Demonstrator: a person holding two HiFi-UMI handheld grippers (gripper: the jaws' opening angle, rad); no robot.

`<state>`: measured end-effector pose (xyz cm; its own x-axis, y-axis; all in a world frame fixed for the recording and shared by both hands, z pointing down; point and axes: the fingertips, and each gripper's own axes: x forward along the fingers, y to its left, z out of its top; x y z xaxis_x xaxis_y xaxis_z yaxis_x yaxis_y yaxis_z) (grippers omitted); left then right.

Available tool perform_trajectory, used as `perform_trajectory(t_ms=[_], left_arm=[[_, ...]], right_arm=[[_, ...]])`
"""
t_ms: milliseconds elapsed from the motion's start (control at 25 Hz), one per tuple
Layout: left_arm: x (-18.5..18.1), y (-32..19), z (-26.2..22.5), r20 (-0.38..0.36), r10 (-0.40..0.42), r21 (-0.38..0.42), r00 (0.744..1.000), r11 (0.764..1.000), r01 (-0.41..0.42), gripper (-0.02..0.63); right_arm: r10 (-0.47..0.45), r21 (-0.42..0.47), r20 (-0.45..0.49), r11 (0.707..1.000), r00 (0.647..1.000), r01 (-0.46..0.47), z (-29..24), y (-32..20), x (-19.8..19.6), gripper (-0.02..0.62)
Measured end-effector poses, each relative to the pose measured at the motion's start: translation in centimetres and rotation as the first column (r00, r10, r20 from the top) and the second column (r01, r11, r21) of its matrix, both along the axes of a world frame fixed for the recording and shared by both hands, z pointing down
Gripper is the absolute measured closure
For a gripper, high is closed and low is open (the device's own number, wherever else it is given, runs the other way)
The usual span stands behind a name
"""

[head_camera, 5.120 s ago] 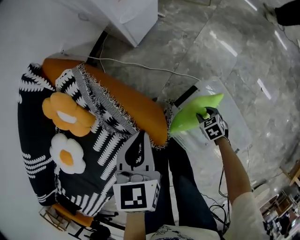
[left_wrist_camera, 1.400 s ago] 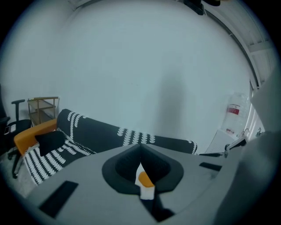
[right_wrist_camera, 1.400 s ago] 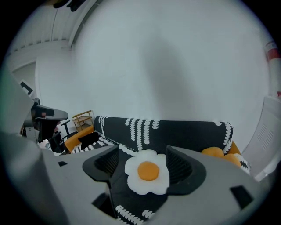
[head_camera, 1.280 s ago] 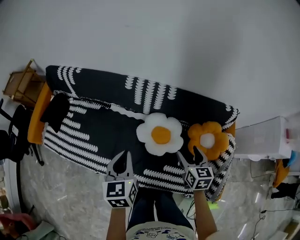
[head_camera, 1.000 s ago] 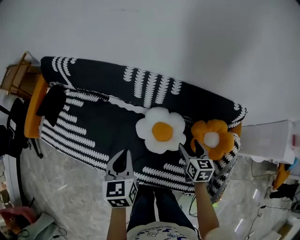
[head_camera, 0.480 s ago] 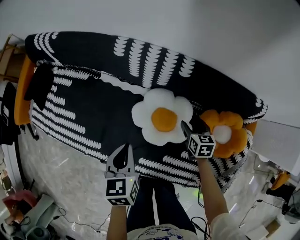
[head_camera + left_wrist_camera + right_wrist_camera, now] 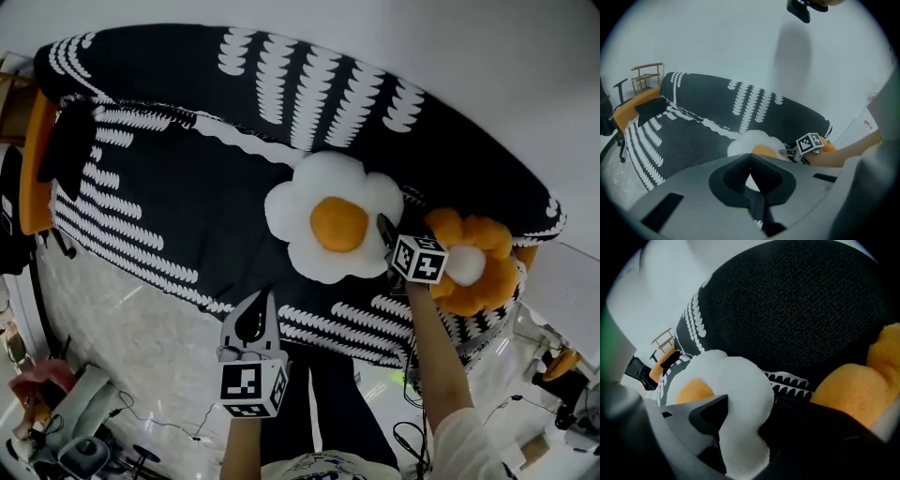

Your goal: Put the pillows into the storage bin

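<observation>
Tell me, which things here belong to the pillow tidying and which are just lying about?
Job: white flower pillow, orange flower pillow, right hand-held gripper, open, white petal between its jaws.
Lying about: patterned sofa throw, black cloth, wooden rack.

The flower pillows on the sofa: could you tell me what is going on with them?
A person is working with two grippers. The right gripper is open with a petal of the white flower pillow between its jaws, not clamped. The orange flower pillow lies beside it on the sofa. The left gripper is shut and empty, off the sofa's front edge.
</observation>
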<state>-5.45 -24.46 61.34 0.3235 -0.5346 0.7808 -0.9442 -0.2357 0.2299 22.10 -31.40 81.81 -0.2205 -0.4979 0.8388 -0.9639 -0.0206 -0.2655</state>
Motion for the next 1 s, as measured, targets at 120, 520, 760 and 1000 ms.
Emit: perform_trajectory(t_ms=[120, 520, 760, 1000], left_arm=[[0.0, 0.5, 0.4, 0.003, -0.005, -0.005, 1.0, 1.0, 0.006, 0.592], [-0.4, 1.6, -1.5, 0.001, -0.032, 0.022, 1.0, 0.999, 0.032, 0.592], [-0.9, 1.6, -5.5, -0.02, -0.008, 0.087, 1.0, 0.996, 0.009, 0.592], [-1.4, 2.6, -10.4, -0.055, 0.098, 0.15, 0.994, 0.985, -0.089, 0.592]], right_arm=[[-0.012, -0.007, 0.027, 1.0, 1.0, 0.012, 0.6, -0.2, -0.5, 0.275], [-0.081, 0.009, -0.003, 0.997, 0.997, 0.081, -2.6, 0.9, -2.1, 0.461], [-0.136, 0.098, -0.115, 0.984, 0.984, 0.148, -9.6, 3.0, -4.5, 0.512], [-0.1, 0.206, -0.199, 0.968, 0.975, 0.141, -18.6, 5.7, -7.0, 0.538]])
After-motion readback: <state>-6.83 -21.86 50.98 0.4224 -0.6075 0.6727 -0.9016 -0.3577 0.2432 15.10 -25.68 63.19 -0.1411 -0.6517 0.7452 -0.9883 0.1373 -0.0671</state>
